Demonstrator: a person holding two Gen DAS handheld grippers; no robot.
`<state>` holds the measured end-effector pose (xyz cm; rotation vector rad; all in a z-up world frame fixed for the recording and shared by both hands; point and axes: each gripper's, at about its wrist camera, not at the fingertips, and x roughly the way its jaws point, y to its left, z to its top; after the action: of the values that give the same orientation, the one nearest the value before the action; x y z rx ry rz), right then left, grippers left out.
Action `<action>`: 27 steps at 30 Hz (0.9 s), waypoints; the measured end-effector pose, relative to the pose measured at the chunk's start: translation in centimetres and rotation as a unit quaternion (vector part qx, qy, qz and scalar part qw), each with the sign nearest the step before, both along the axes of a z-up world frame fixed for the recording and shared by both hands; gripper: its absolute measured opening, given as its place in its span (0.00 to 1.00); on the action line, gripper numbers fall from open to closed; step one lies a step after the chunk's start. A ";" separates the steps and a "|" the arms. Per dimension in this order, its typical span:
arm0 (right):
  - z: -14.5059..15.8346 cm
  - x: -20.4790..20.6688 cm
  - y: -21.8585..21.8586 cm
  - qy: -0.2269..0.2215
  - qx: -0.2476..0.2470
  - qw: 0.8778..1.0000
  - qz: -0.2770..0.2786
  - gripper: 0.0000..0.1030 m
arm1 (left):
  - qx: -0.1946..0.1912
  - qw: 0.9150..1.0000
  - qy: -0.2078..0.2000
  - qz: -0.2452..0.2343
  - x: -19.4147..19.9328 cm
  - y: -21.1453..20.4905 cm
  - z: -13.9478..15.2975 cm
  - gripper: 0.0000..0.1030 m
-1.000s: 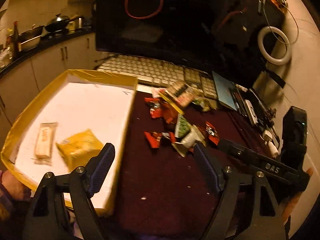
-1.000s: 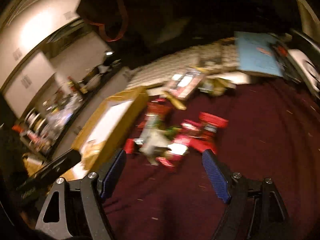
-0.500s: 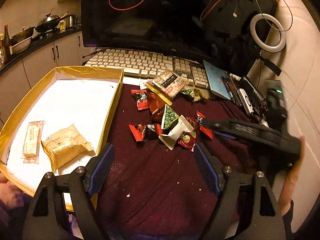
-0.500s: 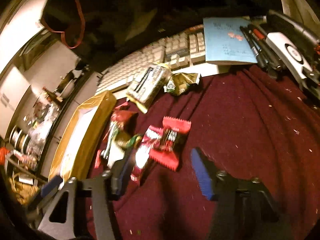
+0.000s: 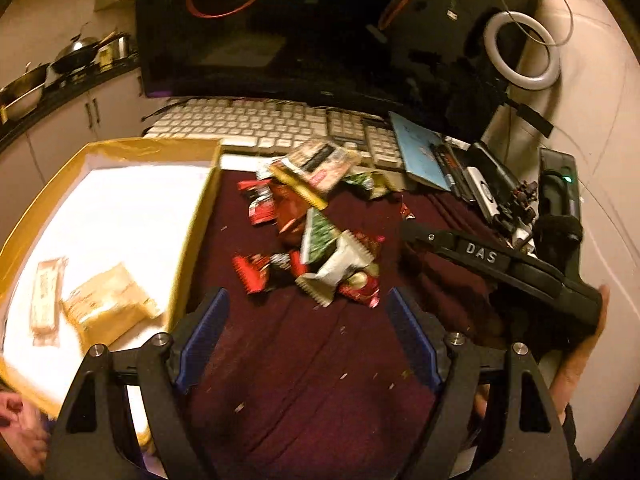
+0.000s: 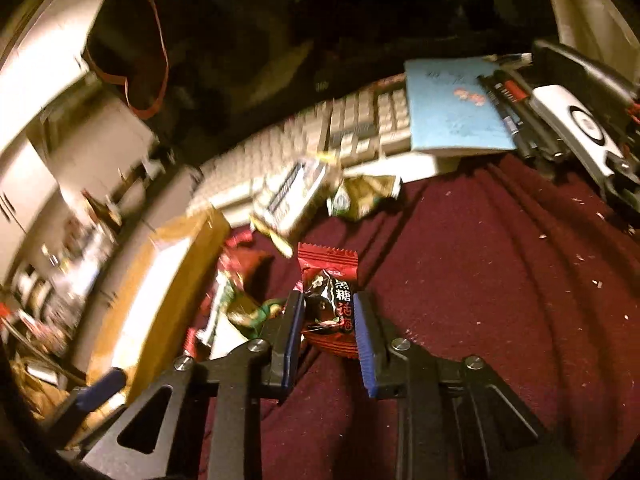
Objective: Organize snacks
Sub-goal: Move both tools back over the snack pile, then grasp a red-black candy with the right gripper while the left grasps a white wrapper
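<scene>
A pile of small snack packets (image 5: 320, 248) lies on the dark red cloth (image 5: 304, 380). A gold-rimmed tray (image 5: 200, 200) on the left holds a yellow packet (image 5: 108, 304) and a pale bar (image 5: 46, 300). My left gripper (image 5: 306, 336) is open and empty, just short of the pile. My right gripper (image 6: 326, 320) is shut on a red candy packet (image 6: 328, 300) with black print, at the pile's right edge. The right gripper also shows in the left wrist view (image 5: 408, 226) as a black arm. The tray (image 6: 160, 292) is to its left.
A white keyboard (image 5: 272, 124) and a dark monitor (image 5: 304, 28) stand behind the pile. A blue notebook (image 6: 452, 104), pens and black devices (image 5: 488, 184) lie at the back right. A ring light (image 5: 520, 48) hangs on the right wall.
My right gripper has closed on the red candy packet at the pile's edge. My left gripper has moved slightly towards the pile and stays open.
</scene>
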<state>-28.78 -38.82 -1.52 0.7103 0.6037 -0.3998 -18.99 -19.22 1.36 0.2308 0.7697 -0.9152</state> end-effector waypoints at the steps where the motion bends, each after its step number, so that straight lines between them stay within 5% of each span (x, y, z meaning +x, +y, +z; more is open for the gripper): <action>1: 0.1 -0.3 -0.2 -0.008 0.002 1.000 -0.002 0.25 | 0.002 1.000 -0.004 -0.008 0.0 -0.7 -0.1 0.79; 7: 0.5 -0.9 -0.4 -0.034 0.008 0.999 -0.009 0.25 | 0.043 0.998 -0.015 -0.040 1.0 -4.9 -1.8 0.77; 15: 0.4 -1.0 -0.5 -0.035 0.009 0.999 -0.017 0.25 | 0.077 0.996 0.009 -0.037 2.1 -6.3 -3.9 0.24; 27: 0.4 -0.7 -0.4 -0.027 0.003 1.000 -0.012 0.25 | 0.025 0.992 0.115 -0.045 1.9 -1.8 -3.3 0.15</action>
<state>-29.46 -39.20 -1.09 0.7333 0.5456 -0.3995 -17.07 -21.06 -1.97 0.2072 1.0019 -1.0190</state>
